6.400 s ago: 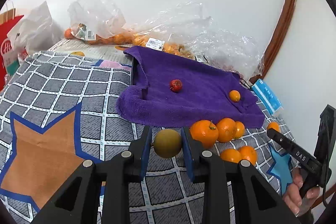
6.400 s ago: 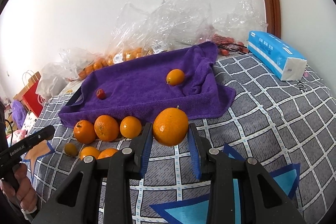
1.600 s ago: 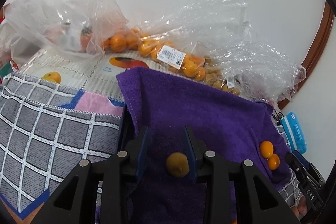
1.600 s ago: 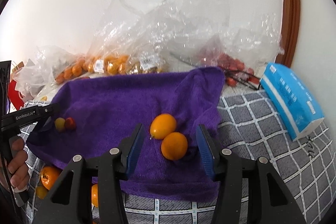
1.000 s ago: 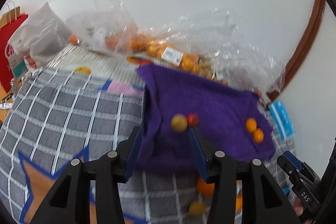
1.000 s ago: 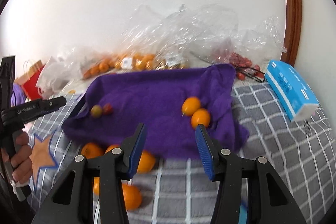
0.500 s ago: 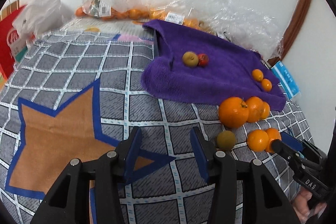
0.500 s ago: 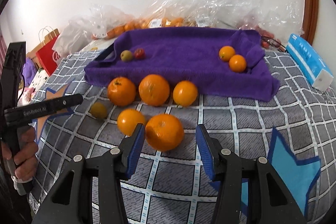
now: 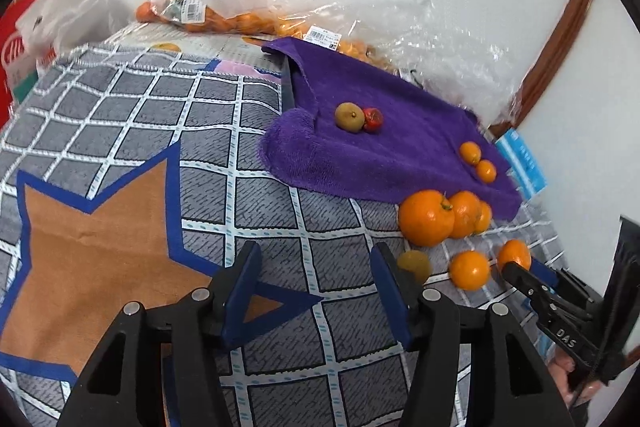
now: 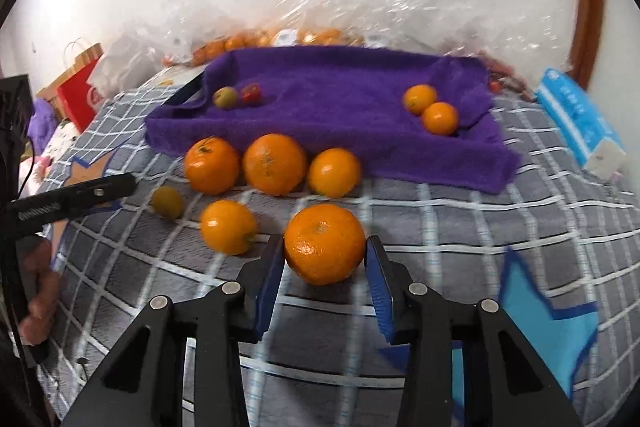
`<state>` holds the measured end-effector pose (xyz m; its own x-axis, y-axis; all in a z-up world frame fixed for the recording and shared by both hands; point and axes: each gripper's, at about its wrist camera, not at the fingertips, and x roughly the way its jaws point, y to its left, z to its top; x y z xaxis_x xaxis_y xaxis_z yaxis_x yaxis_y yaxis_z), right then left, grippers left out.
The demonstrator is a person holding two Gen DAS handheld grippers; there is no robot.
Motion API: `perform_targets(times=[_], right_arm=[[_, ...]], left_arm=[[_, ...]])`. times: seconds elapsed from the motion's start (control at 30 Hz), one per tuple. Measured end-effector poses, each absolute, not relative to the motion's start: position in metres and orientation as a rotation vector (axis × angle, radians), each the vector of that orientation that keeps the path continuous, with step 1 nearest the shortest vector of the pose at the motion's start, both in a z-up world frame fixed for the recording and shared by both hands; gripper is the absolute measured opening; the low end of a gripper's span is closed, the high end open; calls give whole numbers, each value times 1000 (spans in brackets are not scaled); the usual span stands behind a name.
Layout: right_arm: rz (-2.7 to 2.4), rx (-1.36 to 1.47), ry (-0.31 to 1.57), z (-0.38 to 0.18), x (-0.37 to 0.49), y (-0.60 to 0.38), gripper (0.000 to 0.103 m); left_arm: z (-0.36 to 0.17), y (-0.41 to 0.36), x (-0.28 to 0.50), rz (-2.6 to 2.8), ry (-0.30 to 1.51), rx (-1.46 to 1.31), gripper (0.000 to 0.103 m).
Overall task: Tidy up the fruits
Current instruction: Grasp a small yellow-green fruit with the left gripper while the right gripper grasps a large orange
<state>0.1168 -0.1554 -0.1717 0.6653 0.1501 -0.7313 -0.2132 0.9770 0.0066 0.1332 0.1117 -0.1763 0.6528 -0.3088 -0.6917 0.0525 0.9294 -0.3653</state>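
Note:
A purple towel (image 9: 400, 135) lies on the checked cloth. It carries an olive-green fruit (image 9: 349, 117) beside a small red fruit (image 9: 373, 119), and two small oranges (image 10: 420, 99) near its right end. Three oranges (image 10: 275, 163) line up along the towel's near edge, and one more orange (image 10: 228, 226) lies loose in front. My right gripper (image 10: 325, 263) has an orange (image 10: 325, 243) between its jaws. They are closing, and both pads touch its sides. My left gripper (image 9: 316, 291) hangs low over the cloth, its jaws opening with nothing between them. A yellow-green fruit (image 9: 414, 264) lies just right of it.
Clear plastic bags (image 9: 200, 11) with several oranges pile up against the white wall behind the towel. A blue tissue pack (image 10: 576, 119) lies at the right and a red paper bag (image 10: 80, 87) at the left. The grey checked cloth (image 9: 120, 115) spreads to the left.
Both grippers drew back from the towel and came down to the loose fruit in front. The right jaws have narrowed onto an orange; the left jaws have widened.

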Motion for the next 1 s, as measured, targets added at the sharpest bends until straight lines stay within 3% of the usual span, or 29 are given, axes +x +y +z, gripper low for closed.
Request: perform_targets(times=[0.23, 0.37, 0.7, 0.73, 0.77, 1.0], right_arm=[[180, -79, 847, -177, 123, -178, 41], [203, -12, 844, -177, 124, -188, 41], [204, 75, 829, -176, 123, -202, 41], [204, 82, 829, -176, 123, -203, 41], [203, 87, 828, -176, 123, -204, 41], [194, 68, 860, -181, 127, -200, 41]], left_arm=[[-174, 95, 134, -251, 864, -233, 53], [-167, 77, 123, -303, 872, -162, 44], [-165, 23, 137, -282, 884, 17, 43], [-171, 24, 141, -279, 897, 15, 28], [-174, 25, 140, -276, 894, 13, 24], [-175, 31, 139, -318, 894, -32, 24]])
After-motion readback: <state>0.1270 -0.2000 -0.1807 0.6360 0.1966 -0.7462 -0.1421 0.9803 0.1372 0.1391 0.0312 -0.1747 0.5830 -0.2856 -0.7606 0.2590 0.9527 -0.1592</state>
